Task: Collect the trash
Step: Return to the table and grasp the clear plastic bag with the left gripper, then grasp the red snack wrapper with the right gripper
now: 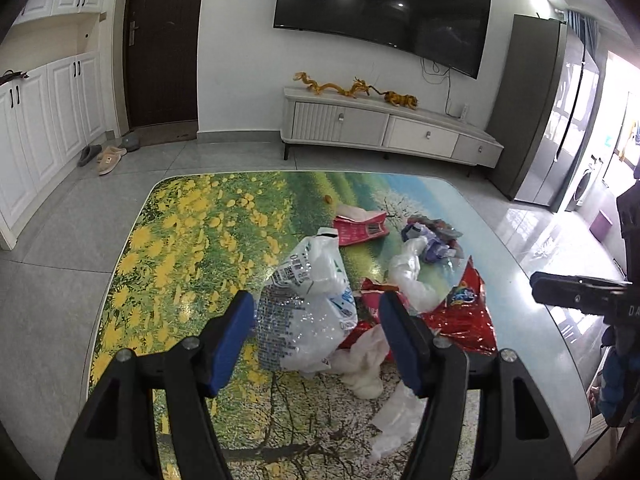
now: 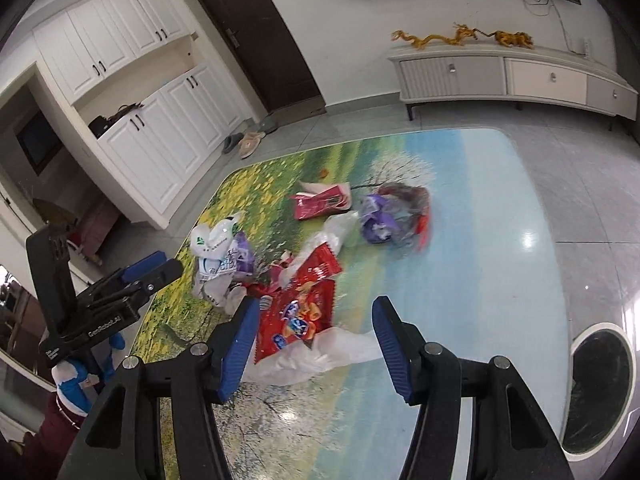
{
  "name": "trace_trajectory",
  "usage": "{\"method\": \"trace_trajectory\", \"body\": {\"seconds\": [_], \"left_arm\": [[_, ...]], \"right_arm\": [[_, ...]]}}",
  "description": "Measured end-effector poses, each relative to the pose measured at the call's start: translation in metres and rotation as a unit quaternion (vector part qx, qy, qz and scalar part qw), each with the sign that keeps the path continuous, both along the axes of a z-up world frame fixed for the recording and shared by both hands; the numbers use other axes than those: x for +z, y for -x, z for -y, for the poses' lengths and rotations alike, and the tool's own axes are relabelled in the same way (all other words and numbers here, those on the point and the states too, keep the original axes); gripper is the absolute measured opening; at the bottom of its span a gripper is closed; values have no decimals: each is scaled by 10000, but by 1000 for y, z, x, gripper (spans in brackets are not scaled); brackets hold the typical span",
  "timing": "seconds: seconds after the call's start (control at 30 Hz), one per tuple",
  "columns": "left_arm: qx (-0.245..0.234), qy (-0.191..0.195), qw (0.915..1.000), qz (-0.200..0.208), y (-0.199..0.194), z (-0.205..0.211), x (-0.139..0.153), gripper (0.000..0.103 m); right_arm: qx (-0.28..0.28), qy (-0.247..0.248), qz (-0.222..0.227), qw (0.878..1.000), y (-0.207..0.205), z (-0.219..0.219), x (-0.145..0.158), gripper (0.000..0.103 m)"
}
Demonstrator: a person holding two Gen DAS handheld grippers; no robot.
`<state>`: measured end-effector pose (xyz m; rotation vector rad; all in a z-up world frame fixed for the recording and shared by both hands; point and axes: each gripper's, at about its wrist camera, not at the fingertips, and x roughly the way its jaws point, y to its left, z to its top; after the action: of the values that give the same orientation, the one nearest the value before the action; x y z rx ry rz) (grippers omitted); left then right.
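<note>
Between our left gripper's (image 1: pixel 316 334) parted, empty jaws sits the white plastic bag (image 1: pixel 308 308) on the counter (image 1: pixel 180 240), apparently lined up for grabbing, while right of it the red snack wrapper (image 2: pixel 298 316) lies ahead of our right gripper's (image 2: pixel 314 340) equally open jaws.

The left gripper (image 1: pixel 318 340) is pointing steeply downward, its blue-padded jaws standing apart with nothing pressed between the pads (image 1: pixel 230 344). The right gripper (image 2: pixel 316 344) is angling downward likewise, jaws parted and gripping nothing. Each gripper is showing in the other's wrist view: the right at the right edge, the left at the left edge. A blue-and-white gloved hand (image 2: pixel 74 384) is holding the left gripper from below.
</note>
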<state>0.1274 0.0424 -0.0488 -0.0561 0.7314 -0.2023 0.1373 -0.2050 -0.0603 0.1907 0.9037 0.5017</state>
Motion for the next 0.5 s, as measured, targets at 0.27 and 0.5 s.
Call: {"method": "trace_trajectory", "body": {"seconds": [0.27,0.5], "left_arm": [[101,-225,9994,-253,-36,4,-30,63],[191,19,9997,-179,-32,-8,-29,43]], "right_arm": [[164,-178,-601,9979,-30,-32,-36,54],[365,-548,-580,9961,-26,-34,-36,11]]}}
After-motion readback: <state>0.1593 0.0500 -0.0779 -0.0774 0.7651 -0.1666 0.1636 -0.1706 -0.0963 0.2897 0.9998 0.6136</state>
